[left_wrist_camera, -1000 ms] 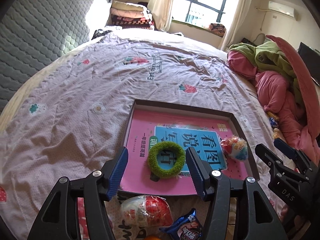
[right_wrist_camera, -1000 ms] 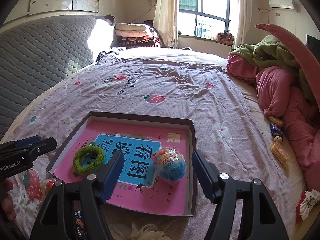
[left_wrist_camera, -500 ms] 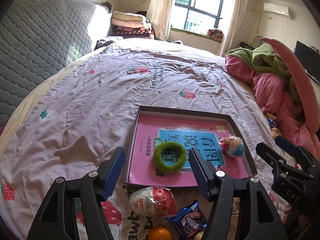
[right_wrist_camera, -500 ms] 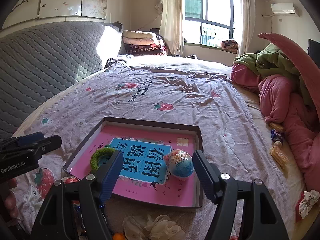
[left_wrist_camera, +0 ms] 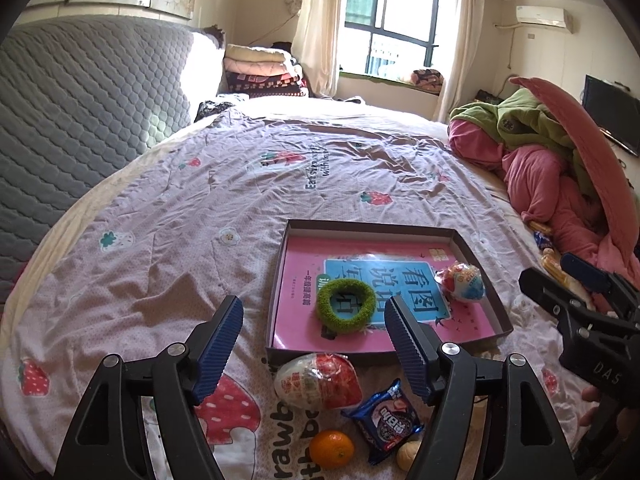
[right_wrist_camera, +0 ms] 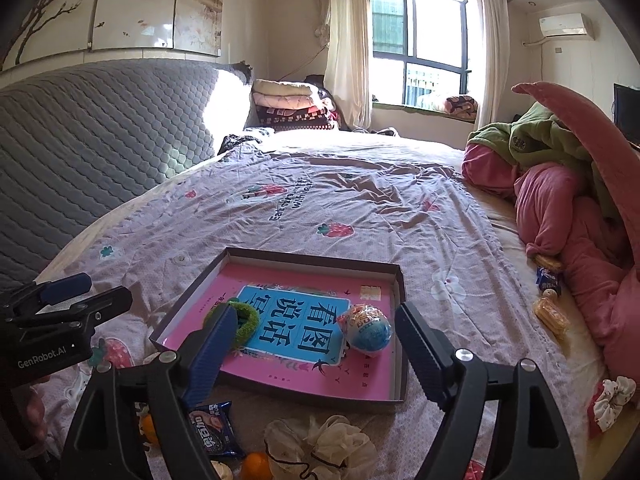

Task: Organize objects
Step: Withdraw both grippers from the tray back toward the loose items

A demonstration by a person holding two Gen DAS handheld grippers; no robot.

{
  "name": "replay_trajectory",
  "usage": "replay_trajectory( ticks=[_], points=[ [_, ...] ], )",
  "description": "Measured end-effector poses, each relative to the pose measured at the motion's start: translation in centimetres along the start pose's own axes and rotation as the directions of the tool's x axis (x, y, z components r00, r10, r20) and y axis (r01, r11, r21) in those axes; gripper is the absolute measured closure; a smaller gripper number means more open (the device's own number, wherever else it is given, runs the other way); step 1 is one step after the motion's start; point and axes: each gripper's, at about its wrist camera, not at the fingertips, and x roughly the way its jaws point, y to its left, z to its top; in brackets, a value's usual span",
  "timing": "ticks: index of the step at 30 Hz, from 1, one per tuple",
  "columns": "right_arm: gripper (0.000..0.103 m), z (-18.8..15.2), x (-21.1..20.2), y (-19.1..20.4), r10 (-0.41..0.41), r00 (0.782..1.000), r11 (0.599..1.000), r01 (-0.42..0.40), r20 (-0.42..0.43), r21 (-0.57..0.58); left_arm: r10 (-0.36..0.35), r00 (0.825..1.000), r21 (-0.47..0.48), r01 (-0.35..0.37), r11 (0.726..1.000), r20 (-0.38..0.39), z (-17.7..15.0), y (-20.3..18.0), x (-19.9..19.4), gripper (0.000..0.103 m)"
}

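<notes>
A shallow dark box [left_wrist_camera: 486, 268] [right_wrist_camera: 401, 320] lies on the bed with a pink book inside. On the book sit a green fuzzy ring [left_wrist_camera: 346, 306] [right_wrist_camera: 248, 320] and a blue-and-white toy egg [left_wrist_camera: 462, 282] [right_wrist_camera: 366, 330]. My left gripper [left_wrist_camera: 314, 342] is open and empty, raised in front of the box. My right gripper [right_wrist_camera: 314, 352] is open and empty, also raised in front of the box. In front of the box lie a red-and-white toy egg [left_wrist_camera: 318, 380], a blue snack packet [left_wrist_camera: 386, 416] [right_wrist_camera: 212, 428], an orange [left_wrist_camera: 331, 448] [right_wrist_camera: 256, 464] and a cream scrunchie [right_wrist_camera: 324, 446].
The bed has a lilac strawberry sheet [left_wrist_camera: 200, 216]. A grey quilted headboard [left_wrist_camera: 80, 100] stands at the left. Pink and green bedding [right_wrist_camera: 568, 200] is heaped at the right, with snack packets [right_wrist_camera: 550, 312] and a floral scrunchie [right_wrist_camera: 612, 398] beside it.
Both grippers have pulled back and up from the box, still open and empty. More of the loose items in front of the box have come into view.
</notes>
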Motion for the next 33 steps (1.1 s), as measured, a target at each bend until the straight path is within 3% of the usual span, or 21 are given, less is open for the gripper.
replay_trajectory(
  ticks=[16,26,33],
  points=[
    [0.017,-1.1,-2.8,0.6,-0.014,1.0,1.0,0.014,0.024,0.0,0.012,0.999,0.008,-0.012,1.0,-0.033,-4.0,0.6,-1.0,0.028],
    [0.017,-3.3,-3.5,-0.1,-0.006,1.0,1.0,0.006,0.019,0.022,0.018,0.999,-0.042,-0.02,0.999,-0.027,-5.9,1.4,-1.6,0.028],
    [0.017,-4.2,-3.0,-1.3,-0.014,1.0,0.999,0.014,-0.002,0.03,0.032,0.998,0.008,-0.032,0.999,-0.048,-7.4,1.2,-0.5,0.028]
  ],
)
